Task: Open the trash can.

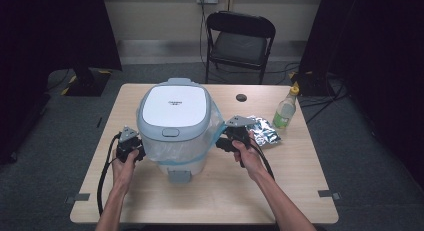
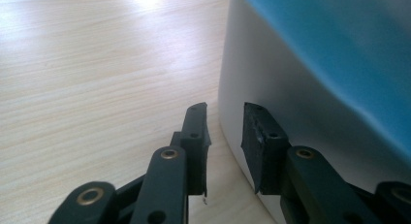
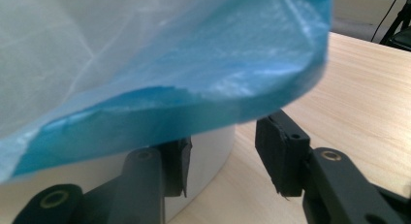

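The step in hand looked like freeing the blue bag (image 3: 194,73) draped over the white bin (image 1: 172,126), which stood between the 2 grippers. To do it well, each should pinch only the loose film at the hem, low and on opposite sides, not the bin wall.

The left gripper (image 2: 225,132) stood narrow, nothing between its pads, with the bin wall just beside its right jaw. The right gripper (image 3: 223,156) was about half open, the bag's hem hanging just above its jaws and not gripped.
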`<state>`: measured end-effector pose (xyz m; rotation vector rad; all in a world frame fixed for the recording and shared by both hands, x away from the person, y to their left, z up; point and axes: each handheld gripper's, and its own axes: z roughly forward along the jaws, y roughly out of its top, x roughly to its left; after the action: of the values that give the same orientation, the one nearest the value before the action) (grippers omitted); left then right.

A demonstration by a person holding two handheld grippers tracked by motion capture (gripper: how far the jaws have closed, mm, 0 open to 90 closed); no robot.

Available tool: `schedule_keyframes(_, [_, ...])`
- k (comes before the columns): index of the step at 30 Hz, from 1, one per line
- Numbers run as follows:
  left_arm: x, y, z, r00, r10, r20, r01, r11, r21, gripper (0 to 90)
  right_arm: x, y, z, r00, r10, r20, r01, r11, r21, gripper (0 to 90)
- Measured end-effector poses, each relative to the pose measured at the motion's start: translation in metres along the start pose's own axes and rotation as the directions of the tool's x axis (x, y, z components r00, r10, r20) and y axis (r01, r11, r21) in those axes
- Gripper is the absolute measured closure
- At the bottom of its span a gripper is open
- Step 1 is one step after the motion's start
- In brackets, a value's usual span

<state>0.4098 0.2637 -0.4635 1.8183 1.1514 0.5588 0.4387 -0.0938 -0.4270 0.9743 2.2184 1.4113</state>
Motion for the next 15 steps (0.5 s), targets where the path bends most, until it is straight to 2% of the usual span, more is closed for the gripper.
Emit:
schedule_keyframes(5, [-0.004,-0.001,-0.005,0.9999,0.013,-0.002,-0.013,0.9999,-0.002,72.2,0.003,-0.003,-0.005,0.9999,0.005,-0.016,-0.005,1.000,0.003,58.5])
schedule_keyframes(9, [-0.004,-0.007,-0.009,0.9995,-0.020,0.024,0.021,0.9994,-0.026,75.9,0.008,-0.005,-0.008,0.9995,0.005,-0.030,-0.005,1.000,0.003,61.8])
schedule_keyframes(15, [-0.005,-0.013,-0.019,0.9997,-0.011,0.022,0.011,0.9996,-0.025,80.0,0.016,-0.006,-0.010,0.9980,-0.003,-0.064,0.004,1.000,0.009,63.6])
